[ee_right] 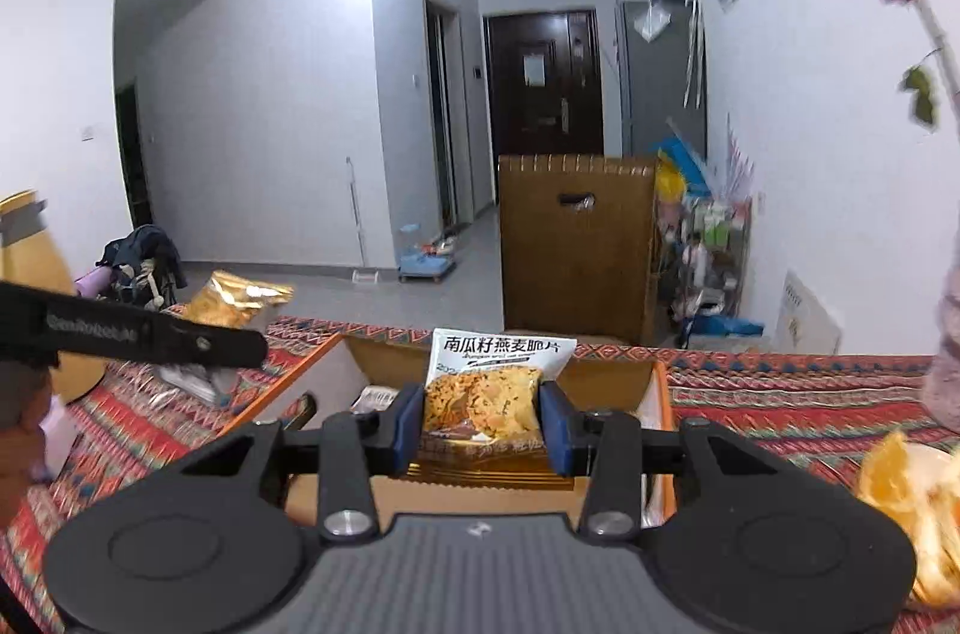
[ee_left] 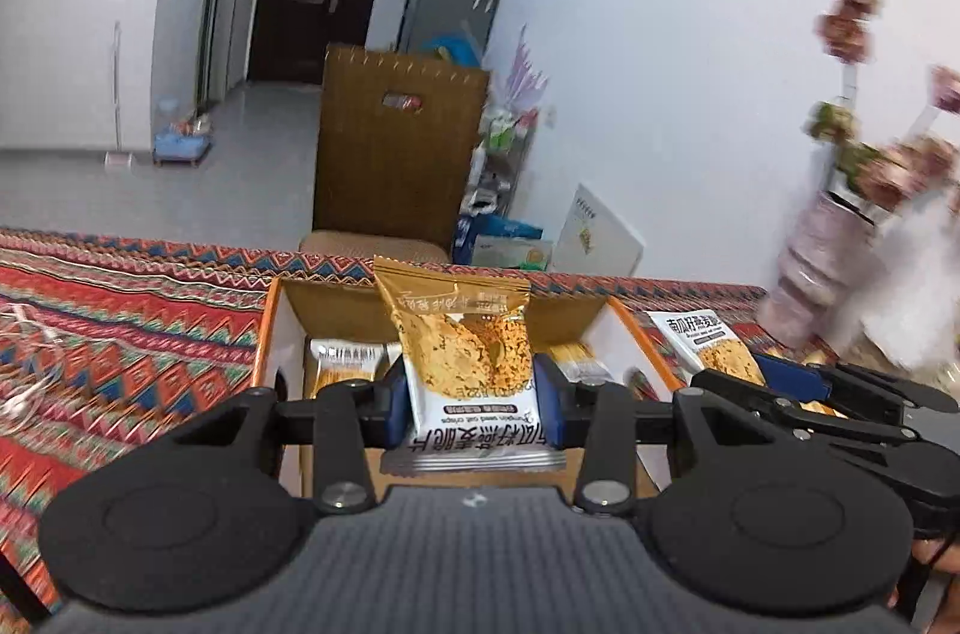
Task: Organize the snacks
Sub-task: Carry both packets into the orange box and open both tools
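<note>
My left gripper (ee_left: 474, 409) is shut on a gold-and-white oat crisp packet (ee_left: 465, 358), held with its gold end up above the open cardboard box (ee_left: 336, 301). Several similar packets (ee_left: 345, 364) lie inside the box. To the right of it, the right gripper (ee_left: 780, 382) holds a second packet (ee_left: 708, 343) over the box's right wall. In the right wrist view my right gripper (ee_right: 480, 424) is shut on that packet (ee_right: 489, 382), white label end up, above the same box (ee_right: 606, 376). The left gripper's arm (ee_right: 150, 331) crosses at the left with its packet (ee_right: 234, 304) behind it.
The box rests on a table under a red patterned cloth (ee_left: 120, 334). A wooden chair back (ee_left: 396, 142) stands behind the table. A pale vase of dried flowers (ee_left: 828, 238) is at the right, and orange pieces on a plate (ee_right: 906, 496) lie near the right gripper.
</note>
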`<action>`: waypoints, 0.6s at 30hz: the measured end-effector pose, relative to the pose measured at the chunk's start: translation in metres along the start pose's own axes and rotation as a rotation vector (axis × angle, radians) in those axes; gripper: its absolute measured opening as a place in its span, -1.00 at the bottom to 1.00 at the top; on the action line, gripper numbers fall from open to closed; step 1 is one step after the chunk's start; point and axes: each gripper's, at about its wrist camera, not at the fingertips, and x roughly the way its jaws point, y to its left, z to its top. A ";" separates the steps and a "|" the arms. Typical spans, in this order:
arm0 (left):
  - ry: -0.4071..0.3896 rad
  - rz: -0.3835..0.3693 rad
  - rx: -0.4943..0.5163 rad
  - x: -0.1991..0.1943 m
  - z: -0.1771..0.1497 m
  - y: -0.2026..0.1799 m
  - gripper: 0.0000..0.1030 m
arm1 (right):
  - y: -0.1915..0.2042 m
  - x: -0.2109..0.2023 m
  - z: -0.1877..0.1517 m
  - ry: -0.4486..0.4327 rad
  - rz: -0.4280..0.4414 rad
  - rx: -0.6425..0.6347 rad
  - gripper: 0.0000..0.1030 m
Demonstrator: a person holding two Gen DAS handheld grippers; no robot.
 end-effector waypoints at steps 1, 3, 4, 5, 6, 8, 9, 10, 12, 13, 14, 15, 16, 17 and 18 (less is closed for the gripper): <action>0.026 0.009 -0.024 0.021 0.008 0.005 -0.21 | -0.006 0.019 0.008 0.022 0.002 0.016 -0.22; 0.086 0.010 -0.058 0.059 0.019 0.016 -0.21 | -0.017 0.058 0.019 0.074 -0.015 0.039 -0.22; 0.112 0.018 -0.077 0.077 0.023 0.022 -0.21 | -0.020 0.075 0.022 0.096 -0.029 0.049 -0.22; 0.133 0.020 -0.075 0.094 0.025 0.026 -0.21 | -0.025 0.092 0.024 0.124 -0.044 0.056 -0.22; 0.153 0.031 -0.077 0.111 0.026 0.029 -0.21 | -0.029 0.110 0.025 0.158 -0.053 0.065 -0.22; 0.207 0.054 -0.095 0.142 0.025 0.036 -0.21 | -0.039 0.147 0.022 0.227 -0.065 0.095 -0.22; 0.238 0.045 -0.099 0.156 0.023 0.038 -0.21 | -0.042 0.161 0.019 0.255 -0.082 0.096 -0.22; 0.261 0.047 -0.102 0.167 0.020 0.039 -0.21 | -0.044 0.175 0.016 0.285 -0.102 0.088 -0.22; 0.290 0.058 -0.072 0.186 0.015 0.036 -0.21 | -0.049 0.198 0.007 0.352 -0.115 0.083 -0.22; 0.304 0.069 -0.068 0.193 0.011 0.037 -0.21 | -0.051 0.207 0.004 0.379 -0.123 0.084 -0.22; 0.322 0.072 -0.066 0.199 0.009 0.038 -0.20 | -0.053 0.216 0.000 0.408 -0.133 0.082 -0.22; 0.337 0.071 -0.072 0.206 0.007 0.040 -0.12 | -0.053 0.222 -0.002 0.425 -0.134 0.076 -0.19; 0.348 0.070 -0.084 0.209 0.003 0.044 0.01 | -0.052 0.226 -0.004 0.436 -0.132 0.072 -0.15; 0.358 0.071 -0.099 0.212 0.001 0.047 0.15 | -0.050 0.228 -0.005 0.442 -0.136 0.067 -0.13; 0.361 0.068 -0.106 0.214 0.000 0.049 0.18 | -0.048 0.230 -0.004 0.442 -0.143 0.063 -0.06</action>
